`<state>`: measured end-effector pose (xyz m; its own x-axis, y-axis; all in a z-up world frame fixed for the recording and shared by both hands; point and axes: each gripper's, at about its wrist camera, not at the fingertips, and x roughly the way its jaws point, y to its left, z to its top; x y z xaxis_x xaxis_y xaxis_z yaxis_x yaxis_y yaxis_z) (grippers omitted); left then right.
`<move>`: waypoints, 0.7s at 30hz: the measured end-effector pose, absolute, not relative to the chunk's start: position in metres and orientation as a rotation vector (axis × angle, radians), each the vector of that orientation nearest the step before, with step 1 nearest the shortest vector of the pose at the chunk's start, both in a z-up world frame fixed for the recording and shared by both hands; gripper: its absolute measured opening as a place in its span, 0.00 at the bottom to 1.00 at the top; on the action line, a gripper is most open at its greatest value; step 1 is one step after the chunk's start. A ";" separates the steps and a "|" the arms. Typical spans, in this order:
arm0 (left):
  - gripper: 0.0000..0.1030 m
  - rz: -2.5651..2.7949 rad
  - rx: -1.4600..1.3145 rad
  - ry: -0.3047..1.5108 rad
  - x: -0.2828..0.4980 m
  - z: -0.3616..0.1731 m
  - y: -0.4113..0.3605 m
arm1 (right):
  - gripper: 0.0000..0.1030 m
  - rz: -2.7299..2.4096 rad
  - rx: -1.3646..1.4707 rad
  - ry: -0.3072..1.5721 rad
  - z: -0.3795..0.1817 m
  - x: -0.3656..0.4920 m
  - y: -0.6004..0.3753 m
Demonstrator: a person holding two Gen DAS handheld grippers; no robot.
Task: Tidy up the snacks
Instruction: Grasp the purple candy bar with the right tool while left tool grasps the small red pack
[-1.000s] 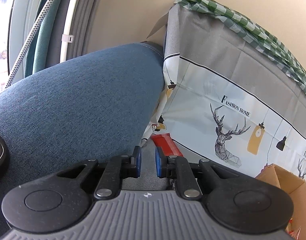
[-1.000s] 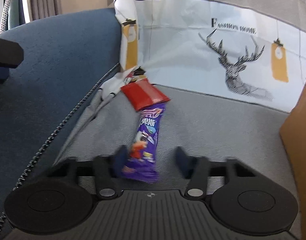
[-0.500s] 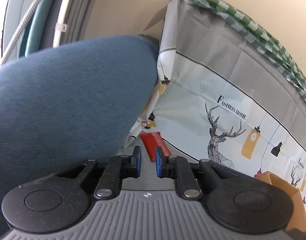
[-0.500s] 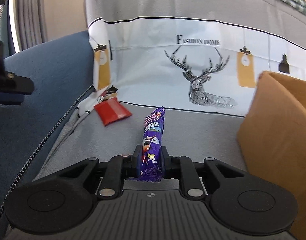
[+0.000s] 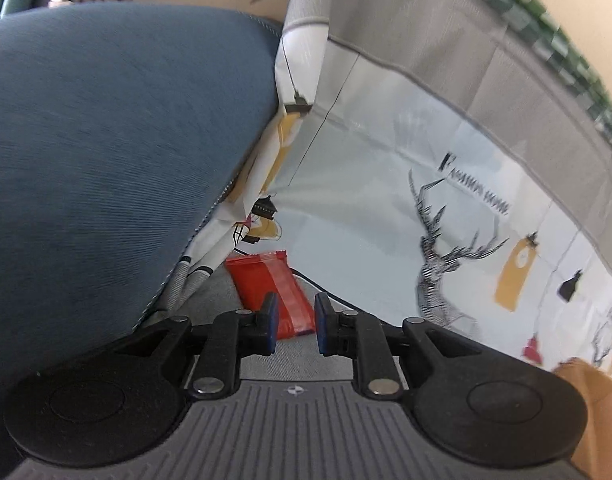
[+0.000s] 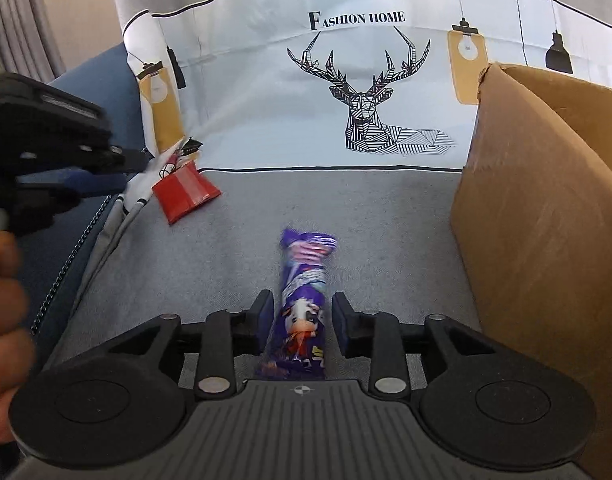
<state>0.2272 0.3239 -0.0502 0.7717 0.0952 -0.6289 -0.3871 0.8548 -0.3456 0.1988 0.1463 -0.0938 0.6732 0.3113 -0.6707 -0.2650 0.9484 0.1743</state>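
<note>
With the purple snack packet [image 6: 303, 304] lying on the sofa seat between the right gripper's [image 6: 302, 322] just-opened jaws, the left gripper [image 5: 293, 322], jaws just parting and empty, closes on the red packet [image 5: 271, 290] at the far-left corner, which it must straddle next.

light: bright, even, soft shadows | blur: motion is smearing the cover [image 5: 446, 200] in left view | right view: sharper | edges: fisheye is bending, corners are darkening

Purple snack bar [image 6: 303, 304] lengthwise on grey cover — red packet [image 6: 184, 197] apart.
</note>
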 end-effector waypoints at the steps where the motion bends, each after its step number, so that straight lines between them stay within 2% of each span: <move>1: 0.33 0.283 -0.477 0.649 0.233 -0.055 0.324 | 0.34 0.322 0.060 0.771 -0.095 0.200 0.147; 2: 0.44 0.295 -0.473 0.661 0.239 -0.059 0.324 | 0.34 0.319 0.060 0.777 -0.096 0.202 0.147; 5: 0.62 0.342 -0.467 0.688 0.254 -0.074 0.328 | 0.33 0.301 0.061 0.796 -0.101 0.205 0.147; 7: 0.66 0.357 -0.472 0.702 0.262 -0.082 0.330 | 0.33 0.295 0.069 0.806 -0.104 0.205 0.146; 11: 0.82 0.380 -0.420 0.708 0.278 -0.090 0.324 | 0.31 0.291 0.064 0.796 -0.105 0.203 0.146; 15: 0.82 0.400 -0.288 0.737 0.290 -0.094 0.309 | 0.29 0.289 0.057 0.793 -0.104 0.205 0.147; 16: 0.78 0.406 -0.259 0.740 0.291 -0.095 0.307 | 0.28 0.289 0.054 0.791 -0.105 0.205 0.147; 18: 0.63 0.420 -0.210 0.739 0.290 -0.096 0.304 | 0.23 0.288 0.046 0.787 -0.105 0.205 0.147; 19: 0.50 0.417 -0.201 0.735 0.288 -0.094 0.304 | 0.21 0.287 0.041 0.783 -0.105 0.204 0.148; 21: 0.44 0.417 -0.201 0.740 0.286 -0.092 0.307 | 0.19 0.287 0.036 0.777 -0.107 0.203 0.147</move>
